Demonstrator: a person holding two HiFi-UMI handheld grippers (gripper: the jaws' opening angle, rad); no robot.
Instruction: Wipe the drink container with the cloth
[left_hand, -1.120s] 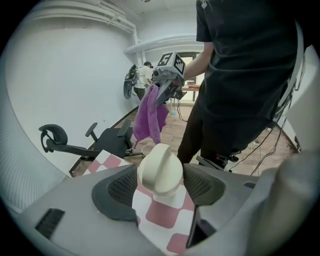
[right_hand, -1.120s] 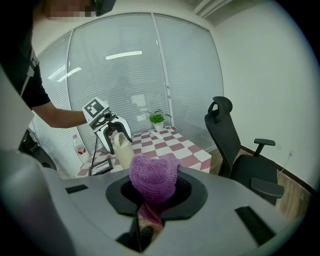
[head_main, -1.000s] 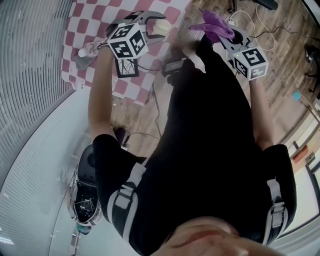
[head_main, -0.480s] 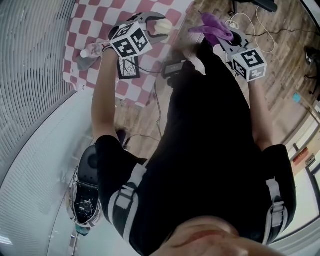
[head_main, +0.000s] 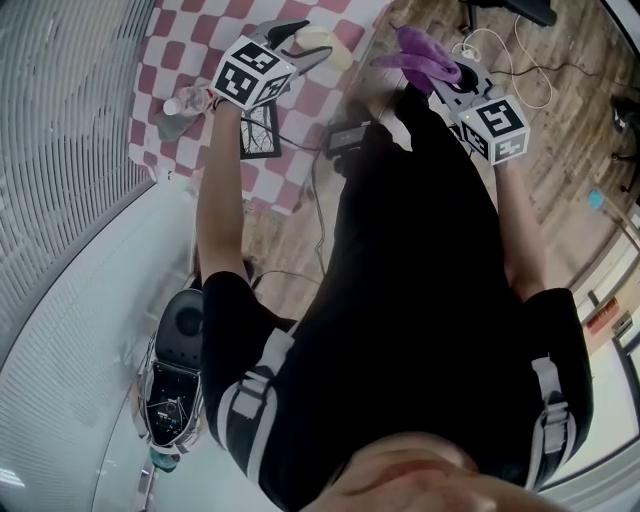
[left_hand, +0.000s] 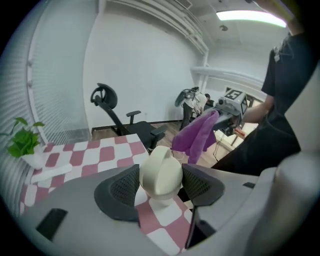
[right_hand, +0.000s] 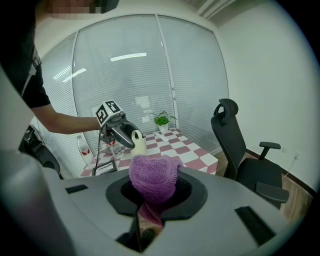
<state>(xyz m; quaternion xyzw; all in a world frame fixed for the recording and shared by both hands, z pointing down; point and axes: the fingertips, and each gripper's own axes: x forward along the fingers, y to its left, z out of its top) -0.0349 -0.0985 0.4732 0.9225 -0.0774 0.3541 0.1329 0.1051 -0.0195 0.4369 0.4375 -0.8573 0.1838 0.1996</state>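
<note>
Nipping the jaws of the left gripper (left_hand: 161, 186) in a shade, and clamped now on both sides of the cream drink container (left_hand: 161, 170). Rolling that wrist over as well: in the head view, showing a different face of the marker cube than a second back, and carrying the container a little further out over the checked tabletop (head_main: 165, 40). Hard to tell whether lifted clear or resting. Over at the right gripper (right_hand: 155, 195), jaws pressed together on the purple cloth (right_hand: 152, 176), bunched above them and hanging below, held steady and well apart from the container. Looks like presenting a fresh side for wiping, with no cloth contact yet.
</note>
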